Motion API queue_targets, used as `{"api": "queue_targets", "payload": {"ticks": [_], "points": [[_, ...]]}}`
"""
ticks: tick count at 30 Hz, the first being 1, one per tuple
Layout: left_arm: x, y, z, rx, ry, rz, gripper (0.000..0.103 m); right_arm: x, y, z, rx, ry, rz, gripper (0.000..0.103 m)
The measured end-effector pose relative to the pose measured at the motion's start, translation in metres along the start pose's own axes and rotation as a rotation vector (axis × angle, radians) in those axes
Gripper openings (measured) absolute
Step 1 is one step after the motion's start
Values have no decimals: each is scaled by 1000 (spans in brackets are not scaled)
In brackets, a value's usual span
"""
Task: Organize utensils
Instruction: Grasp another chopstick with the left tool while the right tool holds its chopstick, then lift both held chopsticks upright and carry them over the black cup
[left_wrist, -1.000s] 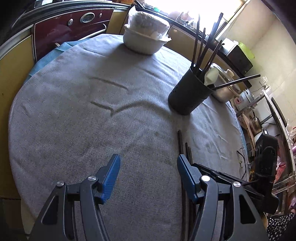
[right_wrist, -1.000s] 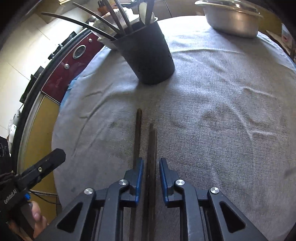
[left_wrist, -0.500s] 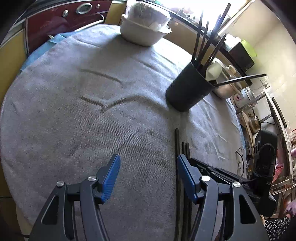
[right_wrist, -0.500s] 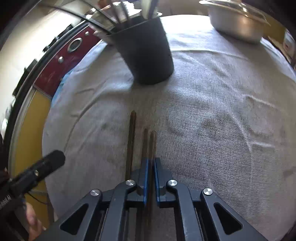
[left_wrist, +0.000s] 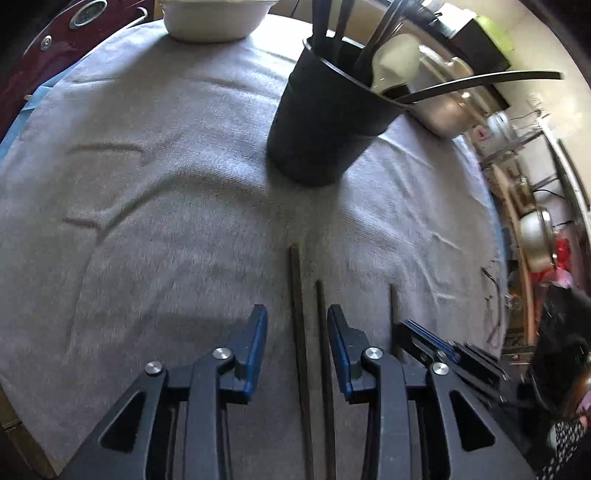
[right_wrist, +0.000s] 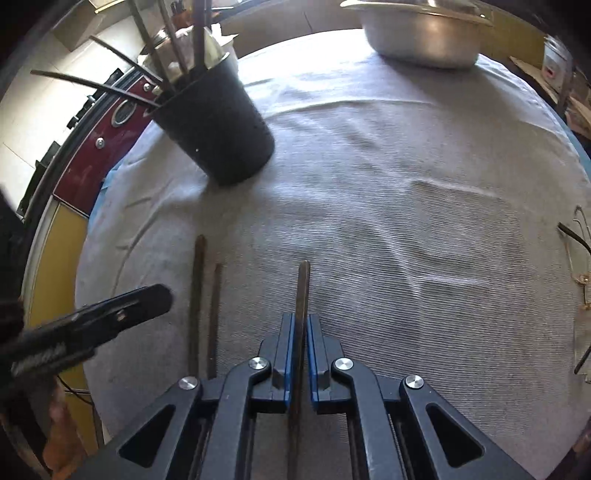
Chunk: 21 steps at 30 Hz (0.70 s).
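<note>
Black plastic, the utensil holder (left_wrist: 325, 122) stands on the grey cloth (left_wrist: 166, 184) of the table, packed with dark chopsticks and long-handled utensils that fan out of its rim; a pale spoon bowl (left_wrist: 395, 62) shows among them. Behind it sit a white bowl (left_wrist: 214, 18) and a lidded steel pot (right_wrist: 421, 33).

The right tongs (right_wrist: 299, 332) are pinched narrow on a single dark chopstick (right_wrist: 303, 284), whose long axis runs straight ahead along the fingers, tip pointing toward the far side of the table. Two more chopsticks (left_wrist: 295, 314) lie flat on the cloth just to its left, parallel to each other, tips pointing toward the holder.

The left tongs (left_wrist: 297, 339) hang low over that pair, jaws moderately wide and straddling both sticks without gripping either. In the left wrist view the right tongs (left_wrist: 424, 332) sit just beside, angled in from the right. Wire-framed spectacles (right_wrist: 576, 288) rest near the cloth's right edge.
</note>
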<state>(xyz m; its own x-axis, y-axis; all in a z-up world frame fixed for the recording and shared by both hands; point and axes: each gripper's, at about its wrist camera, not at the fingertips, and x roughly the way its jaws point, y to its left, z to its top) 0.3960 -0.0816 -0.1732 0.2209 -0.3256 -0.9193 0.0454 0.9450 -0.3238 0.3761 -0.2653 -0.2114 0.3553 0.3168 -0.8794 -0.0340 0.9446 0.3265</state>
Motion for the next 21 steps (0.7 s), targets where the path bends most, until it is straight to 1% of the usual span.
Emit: {"api": "queue_targets", "payload": {"ticks": [2,4,6,7,9,10,14,15,18,21], "points": [[4,-4,4,2,8,11,34,0,-2,0,10,-4,18,7],[11,-8,7,1,28,41,29,0,-5,0,7,-11,32,7],[18,-11,8,5,46,76,20,-1,-9,0,10,-12,45,7],[20,-13,9,7,49,85,19,-1,-10,0,8,-12,47,7],[22,-15,10,10,31,120,7,-5,-15,-5,5,-14,51,7],[22,-14,10,4,25,131,7,-5,-15,-5,2,-12,51,7],[23,-11,14,5,36,122,7,-4,-12,-1,-6,-5,37,8],[23,-12,15,6,35,126,7,-3,-10,1,-8,-4,31,10],[25,-16,19,35,28,147,7,0,-4,8,-20,3,2,10],[29,-16,25,64,24,144,7,3,2,13,-26,14,-7,10]]}}
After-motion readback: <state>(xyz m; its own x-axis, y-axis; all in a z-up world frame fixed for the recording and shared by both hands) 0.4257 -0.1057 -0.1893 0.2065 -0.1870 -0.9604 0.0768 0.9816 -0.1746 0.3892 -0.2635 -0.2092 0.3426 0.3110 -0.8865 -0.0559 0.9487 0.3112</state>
